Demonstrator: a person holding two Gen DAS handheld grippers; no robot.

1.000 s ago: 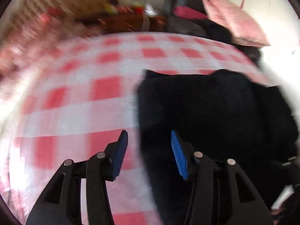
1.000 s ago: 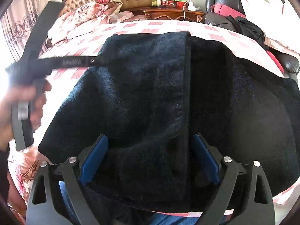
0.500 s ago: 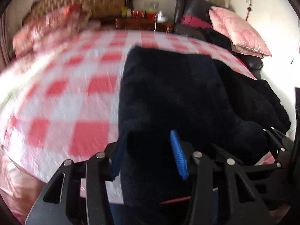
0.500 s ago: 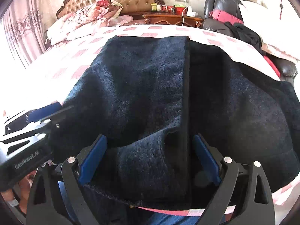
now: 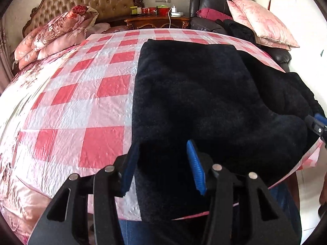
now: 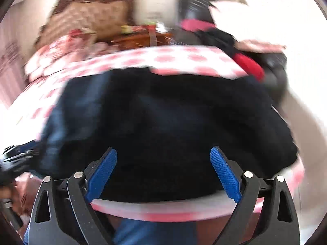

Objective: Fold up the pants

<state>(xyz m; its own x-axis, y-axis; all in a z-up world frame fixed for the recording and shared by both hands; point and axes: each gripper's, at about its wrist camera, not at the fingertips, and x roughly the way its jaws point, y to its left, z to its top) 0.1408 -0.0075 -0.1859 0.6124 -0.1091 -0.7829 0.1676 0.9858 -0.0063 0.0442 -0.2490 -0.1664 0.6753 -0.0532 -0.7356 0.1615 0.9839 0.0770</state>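
Observation:
The black fleece pants [image 5: 194, 94] lie folded lengthwise on the red-and-white checked sheet [image 5: 85, 102], reaching from the near bed edge toward the far side. My left gripper [image 5: 161, 163] is open, its blue pads straddling the pants' near left corner, which hangs over the edge. My right gripper [image 6: 163, 173] is open and empty, pulled back just off the pants [image 6: 163, 118] at the near edge; that view is motion-blurred. Its tip also shows at the right edge of the left wrist view [image 5: 317, 122].
A tufted headboard [image 5: 92, 2] and rolled floral quilts [image 5: 59, 30] are at the far left. A wooden nightstand [image 5: 157, 20] stands behind the bed. A dark chair with pink pillows [image 5: 259, 18] and black clothes is at the far right. My jeans show below the bed edge.
My left gripper swung in from the left and settled open around the pants' near left corner. My right gripper drew back from around the fabric and is moving fast.

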